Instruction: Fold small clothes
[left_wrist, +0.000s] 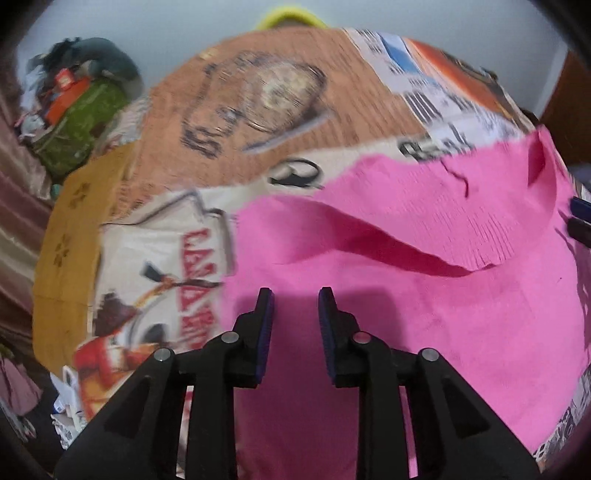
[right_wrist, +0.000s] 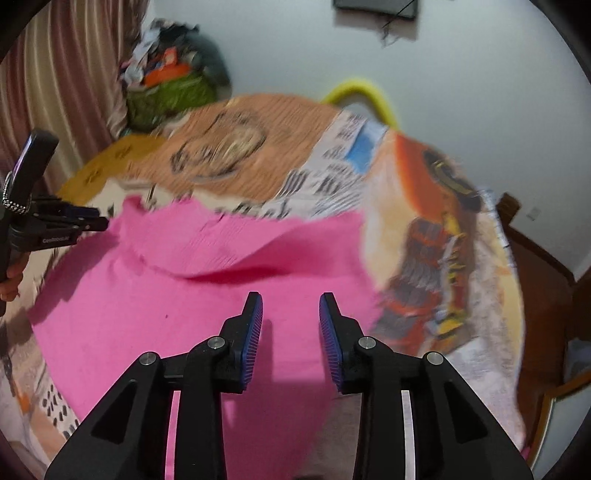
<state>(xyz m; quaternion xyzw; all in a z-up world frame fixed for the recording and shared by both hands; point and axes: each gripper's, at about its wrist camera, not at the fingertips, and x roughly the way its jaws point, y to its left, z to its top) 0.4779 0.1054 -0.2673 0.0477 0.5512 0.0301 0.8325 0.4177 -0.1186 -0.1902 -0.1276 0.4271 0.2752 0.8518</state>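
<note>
Here both grippers, left and right, hover with fingers apart and empty above the blurred pink garment.

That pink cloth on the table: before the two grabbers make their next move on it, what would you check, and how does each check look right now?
1. Left gripper open, nothing held: ok.
2. Right gripper open, nothing held: ok.
3. Pink garment lies on the printed table cover within both views: ok.
4. Garment flat: not ok, its far ribbed part is folded over with a raised crease.
5. Grippers apart from each other: ok, the left one sits at the right view's left edge.
6. Which edge is hem or collar: cannot tell, the pictures are blurred.
</note>
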